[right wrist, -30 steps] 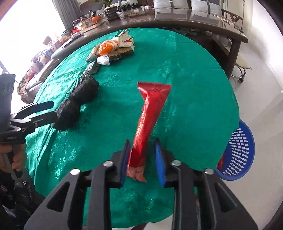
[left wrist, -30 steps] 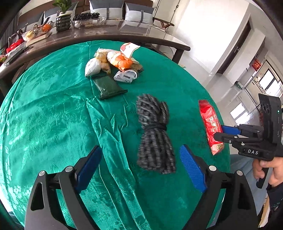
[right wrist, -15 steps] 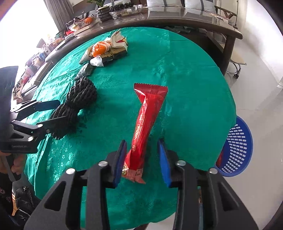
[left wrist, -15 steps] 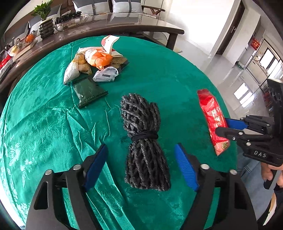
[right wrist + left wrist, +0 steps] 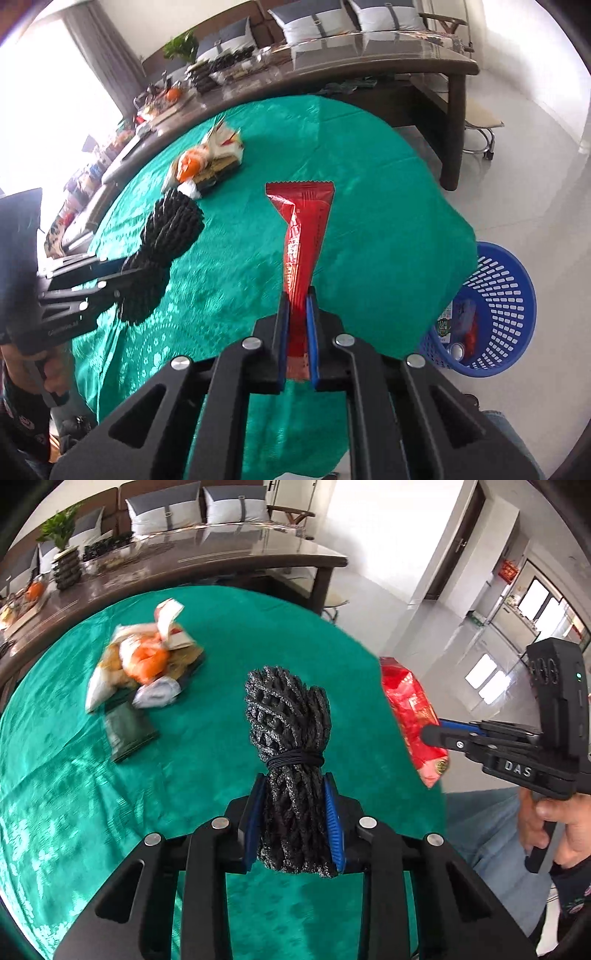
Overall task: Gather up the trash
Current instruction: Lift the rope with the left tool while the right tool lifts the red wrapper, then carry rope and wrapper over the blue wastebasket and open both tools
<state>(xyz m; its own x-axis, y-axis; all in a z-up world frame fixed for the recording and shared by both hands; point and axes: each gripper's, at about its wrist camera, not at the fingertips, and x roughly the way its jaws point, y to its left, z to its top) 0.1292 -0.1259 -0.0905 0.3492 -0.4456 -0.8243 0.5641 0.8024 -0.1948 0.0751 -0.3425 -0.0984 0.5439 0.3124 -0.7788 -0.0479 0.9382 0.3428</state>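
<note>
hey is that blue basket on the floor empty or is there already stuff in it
Not empty. In the right wrist view the blue basket beside the table already holds a few items, a can and some wrappers showing through its open top.

Ahead of my claw a long dark wooden table [image 5: 369,70] is standing, cushions [image 5: 236,504] leaning behind it. Daylight is pouring through a curtained window [image 5: 44,74] left of my claw onto pale glossy floor [image 5: 535,155].
</note>
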